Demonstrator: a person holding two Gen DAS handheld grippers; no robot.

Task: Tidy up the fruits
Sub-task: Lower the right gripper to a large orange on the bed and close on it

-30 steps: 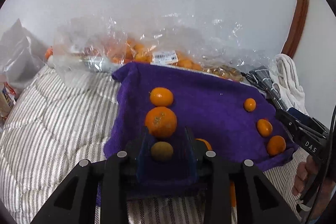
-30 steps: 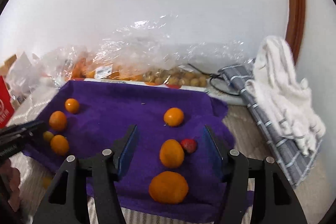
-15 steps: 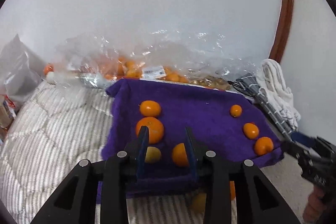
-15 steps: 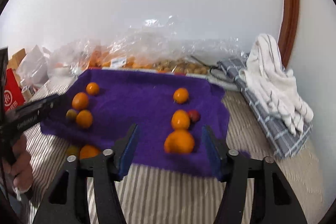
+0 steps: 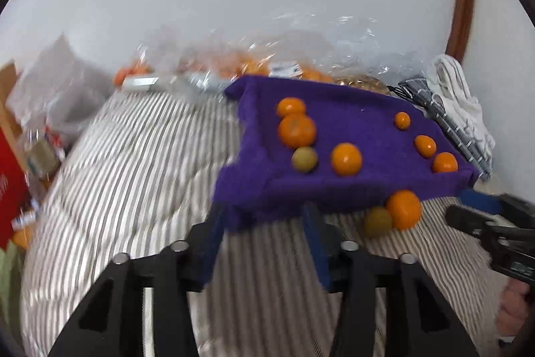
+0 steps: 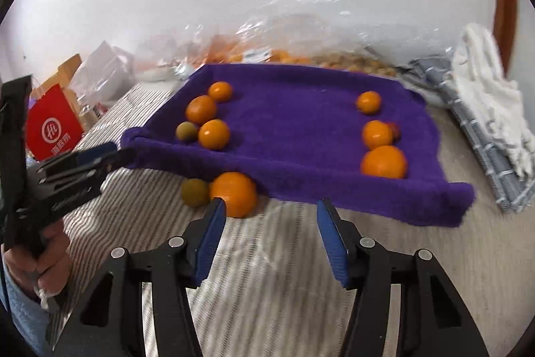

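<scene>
The left gripper [image 5: 264,216] hangs over the striped bedding [image 5: 133,176] with its jaws opening and nothing between them; the near edge of the purple towel [image 5: 351,186] lies just past its fingertips at 12 o'clock. From that gripper a large orange [image 5: 403,209] and a dull green-brown fruit [image 5: 378,221], touching each other, sit off the towel on the bedding at about 2 o'clock. On the towel, at 12 to 1 o'clock, lie two oranges [image 5: 296,129], another greenish fruit [image 5: 304,159] and one more orange [image 5: 346,158]; three smaller oranges [image 5: 425,146] run along the towel's far right side.

The right gripper [image 6: 271,206] also stands apart and empty, its jaws opening. The large orange [image 6: 234,193] off the towel lies just past its left fingertip at 11 o'clock, with the greenish fruit [image 6: 195,192] beside it. A row of three oranges [image 6: 384,161] lies on the towel at 1 o'clock.

At 10 o'clock in the right view stands a red bag [image 6: 53,129] with a round white logo and white characters too small to read. A white label on the clear fruit bags [image 6: 301,56] behind the towel is blurred
</scene>
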